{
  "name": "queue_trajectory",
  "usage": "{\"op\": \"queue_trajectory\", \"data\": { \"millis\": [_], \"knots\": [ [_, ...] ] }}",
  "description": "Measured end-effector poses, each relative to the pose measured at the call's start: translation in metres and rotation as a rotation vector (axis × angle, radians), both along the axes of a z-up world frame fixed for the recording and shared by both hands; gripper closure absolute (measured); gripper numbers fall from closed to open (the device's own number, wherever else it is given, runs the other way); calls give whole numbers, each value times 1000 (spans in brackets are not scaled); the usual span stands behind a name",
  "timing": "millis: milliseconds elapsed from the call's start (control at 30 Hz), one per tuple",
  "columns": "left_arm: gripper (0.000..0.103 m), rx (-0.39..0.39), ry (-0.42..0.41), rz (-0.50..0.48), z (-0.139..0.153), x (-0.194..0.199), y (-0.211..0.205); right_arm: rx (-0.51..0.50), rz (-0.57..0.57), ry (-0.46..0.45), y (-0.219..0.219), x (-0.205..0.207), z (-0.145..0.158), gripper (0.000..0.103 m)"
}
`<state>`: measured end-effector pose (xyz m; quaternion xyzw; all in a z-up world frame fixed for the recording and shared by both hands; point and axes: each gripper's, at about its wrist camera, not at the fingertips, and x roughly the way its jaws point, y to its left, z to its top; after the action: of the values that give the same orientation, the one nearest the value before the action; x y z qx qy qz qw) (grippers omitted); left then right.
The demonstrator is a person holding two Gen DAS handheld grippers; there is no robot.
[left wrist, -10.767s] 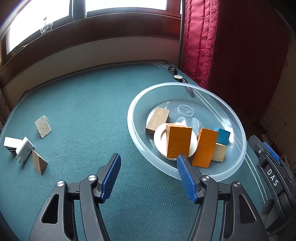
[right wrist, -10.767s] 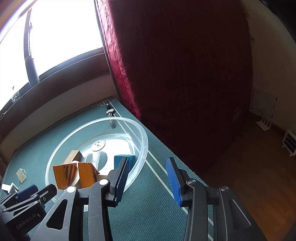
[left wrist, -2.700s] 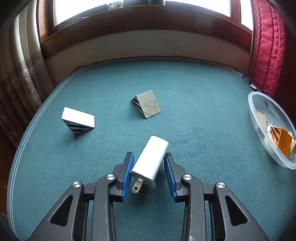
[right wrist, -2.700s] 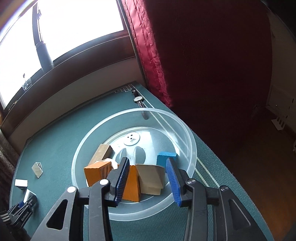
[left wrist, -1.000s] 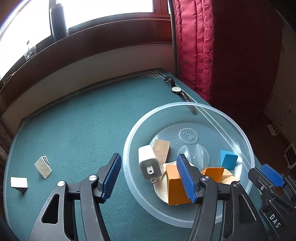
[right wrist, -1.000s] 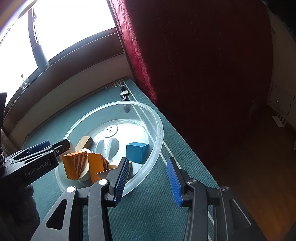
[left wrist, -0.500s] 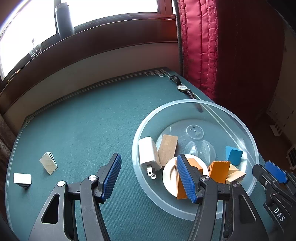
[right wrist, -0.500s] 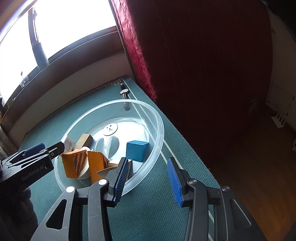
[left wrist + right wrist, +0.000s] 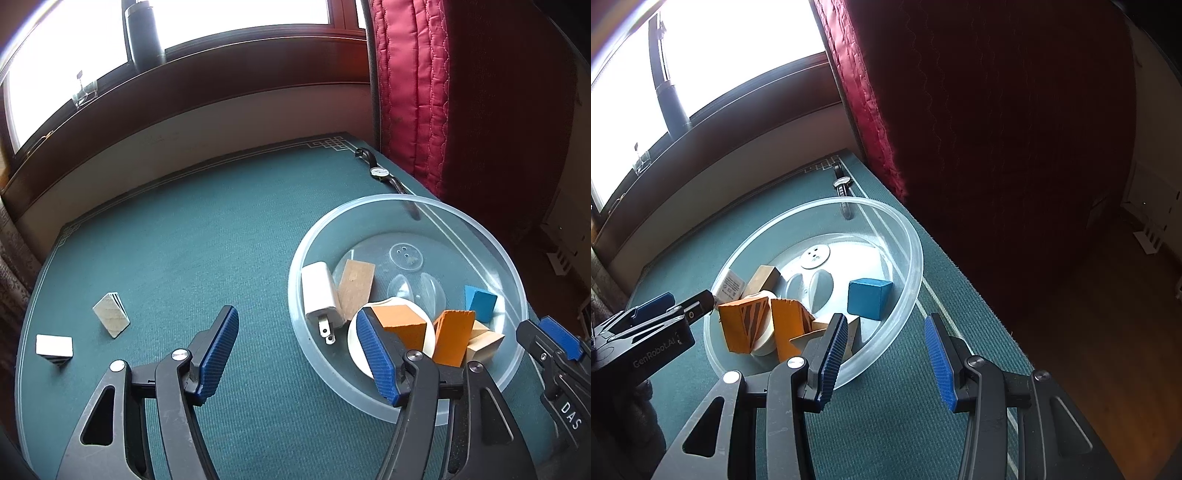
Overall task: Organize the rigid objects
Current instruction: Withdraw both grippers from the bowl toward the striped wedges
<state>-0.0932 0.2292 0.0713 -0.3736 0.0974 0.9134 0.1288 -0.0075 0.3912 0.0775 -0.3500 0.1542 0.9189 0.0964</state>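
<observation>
A clear plastic bowl [image 9: 491, 384] sits on the green table at the right. In it lie a white charger plug [image 9: 320, 291], a tan wooden block [image 9: 355, 282], two orange blocks [image 9: 400, 325], a blue cube [image 9: 480, 299], pale wooden pieces [image 9: 484, 341] and a white disc [image 9: 356, 349]. My left gripper [image 9: 299, 354] is open and empty, above the table at the bowl's left rim. My right gripper [image 9: 886, 354] is open and empty over the bowl's [image 9: 912, 273] near right rim. A wooden wedge [image 9: 110, 314] and a white wedge [image 9: 54, 345] lie on the table at far left.
A wristwatch [image 9: 380, 171] lies behind the bowl near the table's right edge. A red curtain [image 9: 443, 92] hangs at the right. A window sill with a dark bottle [image 9: 142, 33] runs along the back. The floor drops off at the right [image 9: 1108, 295].
The charger plug, held in my left gripper earlier, now lies in the bowl. My left gripper has opened and drawn back to the left of the bowl. The right gripper has barely moved.
</observation>
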Motion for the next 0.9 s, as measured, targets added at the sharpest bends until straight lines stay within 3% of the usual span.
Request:
{"op": "queue_trajectory", "data": {
  "millis": [67,167,900],
  "knots": [
    [35,1,-3,10,0,0,-4,-4,0,5,-1,1,0,56],
    [35,-1,-7,28,-1,-1,-11,-7,-3,21,-3,3,3,44],
    [35,39,-20,116,3,4,-64,-5,48,27,-37,0,13,44]
  ]
}}
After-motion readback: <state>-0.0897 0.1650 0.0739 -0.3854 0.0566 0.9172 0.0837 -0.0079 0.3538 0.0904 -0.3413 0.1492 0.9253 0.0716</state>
